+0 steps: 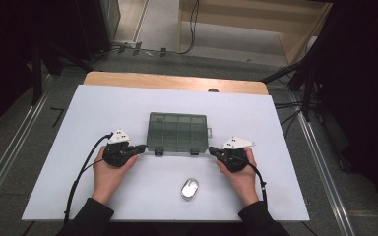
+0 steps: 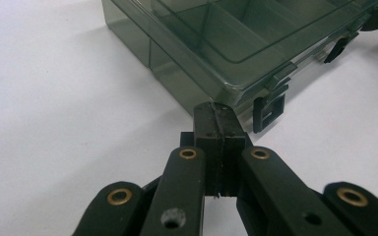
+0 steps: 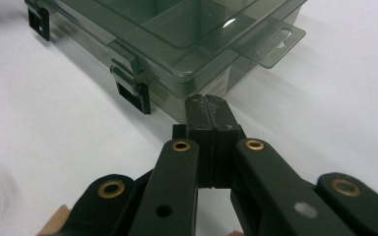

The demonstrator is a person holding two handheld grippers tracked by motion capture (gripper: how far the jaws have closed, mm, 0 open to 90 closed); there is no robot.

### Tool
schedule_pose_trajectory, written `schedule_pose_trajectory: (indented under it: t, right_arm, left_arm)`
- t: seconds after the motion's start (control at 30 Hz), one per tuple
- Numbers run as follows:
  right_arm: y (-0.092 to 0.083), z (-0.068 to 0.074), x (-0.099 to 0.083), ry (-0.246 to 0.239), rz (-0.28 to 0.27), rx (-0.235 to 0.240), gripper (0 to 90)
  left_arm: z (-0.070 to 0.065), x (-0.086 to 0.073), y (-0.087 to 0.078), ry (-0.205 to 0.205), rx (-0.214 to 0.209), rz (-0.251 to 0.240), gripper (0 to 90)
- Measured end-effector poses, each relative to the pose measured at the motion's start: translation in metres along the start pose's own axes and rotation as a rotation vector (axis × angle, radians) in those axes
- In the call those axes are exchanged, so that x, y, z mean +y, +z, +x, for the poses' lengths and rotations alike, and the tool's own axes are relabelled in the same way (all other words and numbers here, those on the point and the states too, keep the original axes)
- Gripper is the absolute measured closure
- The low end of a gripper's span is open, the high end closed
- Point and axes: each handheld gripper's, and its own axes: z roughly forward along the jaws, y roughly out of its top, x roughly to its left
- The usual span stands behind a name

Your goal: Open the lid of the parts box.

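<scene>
A smoky clear plastic compartment box (image 1: 178,132) lies closed at the middle of the white table, with two dark latches on its near side. My left gripper (image 1: 141,148) rests on the table at the box's near left corner, jaws pressed together with nothing between them. In the left gripper view the left gripper (image 2: 215,112) points at that corner of the box (image 2: 236,44), beside a latch (image 2: 268,110). My right gripper (image 1: 211,151) lies at the near right corner, also shut and empty. In the right gripper view the right gripper (image 3: 207,105) almost touches the box (image 3: 177,34) next to a latch (image 3: 134,88).
A small shiny oval metal tin (image 1: 190,189) lies near the front edge between the two hands. The white board (image 1: 103,108) covers a wooden table. Cables and dark stands are on the floor beyond and at both sides.
</scene>
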Motion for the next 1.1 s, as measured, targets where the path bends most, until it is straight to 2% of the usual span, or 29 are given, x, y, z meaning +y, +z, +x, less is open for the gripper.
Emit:
schedule_pose_trajectory:
  t: [0.27, 0.57, 0.8, 0.9, 1.1]
  right_arm:
    - [-0.001, 0.000, 0.000, 0.008, -0.005, 0.009, 88.1]
    - [-0.006, -0.001, 0.003, 0.018, -0.045, 0.021, 88.1]
    - [-0.009, -0.001, 0.005, 0.021, -0.054, 0.014, 88.1]
    - [-0.013, -0.003, 0.006, 0.039, -0.085, 0.026, 88.1]
    - [-0.015, -0.002, 0.008, 0.034, -0.091, 0.023, 88.1]
  left_arm:
    - [0.000, 0.000, 0.000, -0.007, -0.016, -0.010, 89.5]
    - [0.001, 0.001, -0.002, -0.008, -0.029, -0.015, 89.5]
    - [0.001, 0.001, -0.003, -0.008, -0.034, -0.027, 89.5]
    - [0.001, 0.001, -0.003, -0.007, -0.036, -0.030, 89.5]
    - [0.000, 0.003, -0.005, -0.013, -0.051, -0.053, 89.4]
